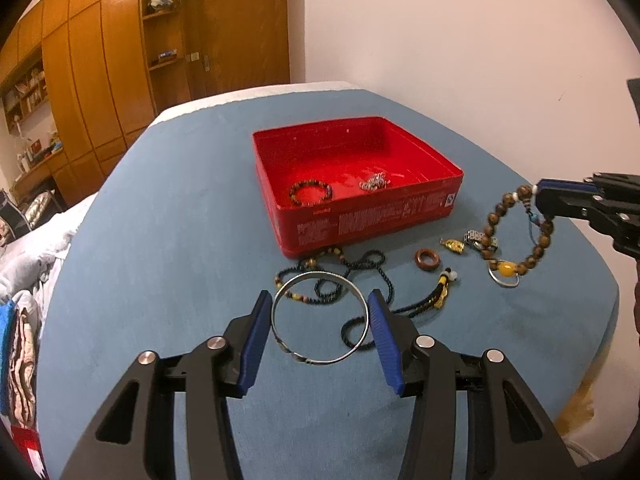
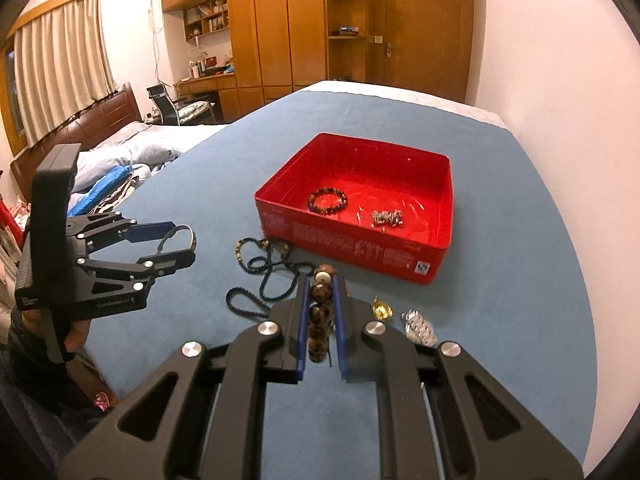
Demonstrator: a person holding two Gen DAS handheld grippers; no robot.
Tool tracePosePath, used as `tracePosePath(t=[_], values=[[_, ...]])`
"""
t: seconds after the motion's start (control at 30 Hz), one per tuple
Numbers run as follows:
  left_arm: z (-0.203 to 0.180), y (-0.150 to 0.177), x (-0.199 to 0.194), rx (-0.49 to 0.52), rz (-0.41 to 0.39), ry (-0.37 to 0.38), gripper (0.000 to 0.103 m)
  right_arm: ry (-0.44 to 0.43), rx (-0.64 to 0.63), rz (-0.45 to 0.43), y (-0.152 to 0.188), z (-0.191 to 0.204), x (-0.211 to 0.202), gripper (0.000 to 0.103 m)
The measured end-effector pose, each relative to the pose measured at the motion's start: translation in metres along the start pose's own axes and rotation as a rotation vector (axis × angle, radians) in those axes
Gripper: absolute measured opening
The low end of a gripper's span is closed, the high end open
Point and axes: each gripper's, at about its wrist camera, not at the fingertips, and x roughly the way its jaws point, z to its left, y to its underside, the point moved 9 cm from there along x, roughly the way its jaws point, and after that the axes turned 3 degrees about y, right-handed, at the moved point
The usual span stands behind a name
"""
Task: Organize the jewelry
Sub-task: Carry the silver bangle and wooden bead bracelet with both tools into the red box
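- The left claw (image 1: pixel 318 322) is gripping a silver bangle (image 1: pixel 320 354) at lower centre, above the blue surface (image 1: pixel 160 240).
- The right claw (image 2: pixel 322 312) is clamping a brown bead bracelet (image 1: pixel 516 236) at the right edge.
- The red box (image 1: pixel 360 224) at centre is holding a dark bead bracelet (image 1: pixel 311 193) and a silver chain (image 1: pixel 374 182).

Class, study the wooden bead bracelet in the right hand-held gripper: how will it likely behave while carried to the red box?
The wooden bead bracelet hangs as a loop from the right hand-held gripper, so it is probably floppy and may swing. Its round beads could roll or slip between the pads.
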Motion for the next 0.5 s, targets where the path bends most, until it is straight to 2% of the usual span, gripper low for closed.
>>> tracePosePath(t=[0.27,0.5], values=[[0.001,-0.026,0.001,0.026,-0.023,-0.009,0.049,-0.013,-0.019,-0.005,-0.028,-0.014,0.011,0.01],[0.002,-0.064,0.003,0.059,-0.056,-0.006,0.049,-0.011,-0.024,-0.025,-0.066,-0.036,0.022,0.01]])
